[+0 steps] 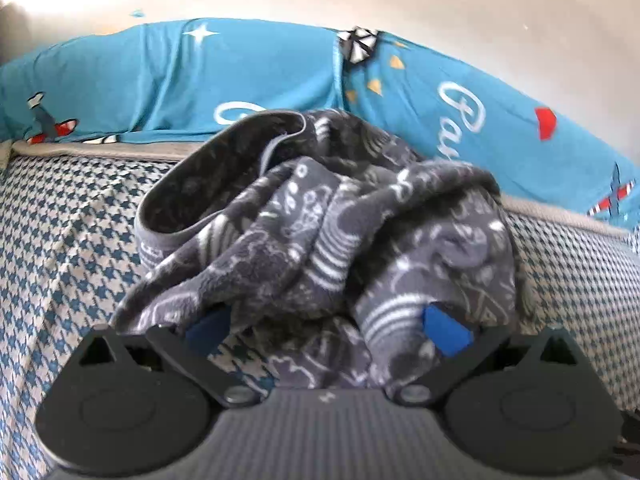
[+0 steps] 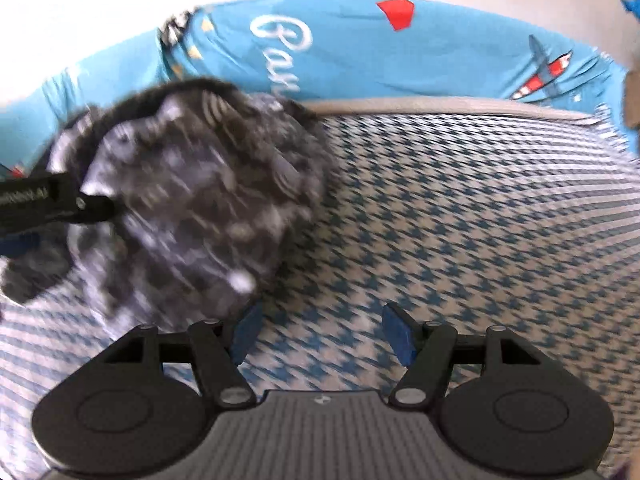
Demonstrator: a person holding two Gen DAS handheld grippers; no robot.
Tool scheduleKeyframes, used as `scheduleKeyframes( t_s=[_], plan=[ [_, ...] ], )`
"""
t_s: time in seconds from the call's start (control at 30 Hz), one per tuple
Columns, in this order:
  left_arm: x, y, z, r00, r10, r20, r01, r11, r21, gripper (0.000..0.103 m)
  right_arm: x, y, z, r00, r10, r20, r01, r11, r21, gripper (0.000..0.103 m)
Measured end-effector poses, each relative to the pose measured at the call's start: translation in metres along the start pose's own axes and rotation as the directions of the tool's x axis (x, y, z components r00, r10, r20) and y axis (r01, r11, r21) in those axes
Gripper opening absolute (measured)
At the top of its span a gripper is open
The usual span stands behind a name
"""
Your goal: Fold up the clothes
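Observation:
A dark grey fleece garment (image 1: 320,216) with a white pattern is bunched into a bulky heap, its waistband (image 1: 216,184) gaping at the upper left. My left gripper (image 1: 326,328) holds it: the jaws stand wide, fabric fills the gap and drapes over both blue pads (image 1: 444,332). In the right wrist view the same garment (image 2: 192,208) is blurred at the left, and a black finger of the left gripper (image 2: 80,204) reaches into it from the left edge. My right gripper (image 2: 324,334) is open and empty over the sheet, just right of the garment.
The bed is covered by a blue and white houndstooth sheet (image 2: 460,220). A turquoise printed pillow or quilt (image 1: 240,76) with planes and white lettering lies along the far edge against a pale wall. A brown object (image 2: 632,96) shows at the right edge.

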State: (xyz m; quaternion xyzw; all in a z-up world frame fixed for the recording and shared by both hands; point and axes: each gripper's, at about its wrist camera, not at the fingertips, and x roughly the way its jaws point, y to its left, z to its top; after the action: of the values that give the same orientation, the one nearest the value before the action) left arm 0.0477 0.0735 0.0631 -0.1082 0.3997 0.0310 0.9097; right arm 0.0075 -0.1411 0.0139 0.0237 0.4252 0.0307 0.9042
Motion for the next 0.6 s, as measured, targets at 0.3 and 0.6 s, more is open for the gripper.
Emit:
scheduleKeyframes(
  t_s=[0.3,0.6],
  plan=[
    [-0.002,0.025,0.000,0.994,0.106,0.033,-0.105,0.994,-0.042,0.103,-0.004,0.008,0.008,0.978,0.190,0.087,-0.191,0.982,-0.006,0.065],
    [0.006,0.048,0.003,0.987,0.161,0.023,-0.158,0.983,-0.098,0.103,0.011,0.023,0.025,0.926,0.344,0.153,-0.350,0.937,0.008,0.065]
  ],
)
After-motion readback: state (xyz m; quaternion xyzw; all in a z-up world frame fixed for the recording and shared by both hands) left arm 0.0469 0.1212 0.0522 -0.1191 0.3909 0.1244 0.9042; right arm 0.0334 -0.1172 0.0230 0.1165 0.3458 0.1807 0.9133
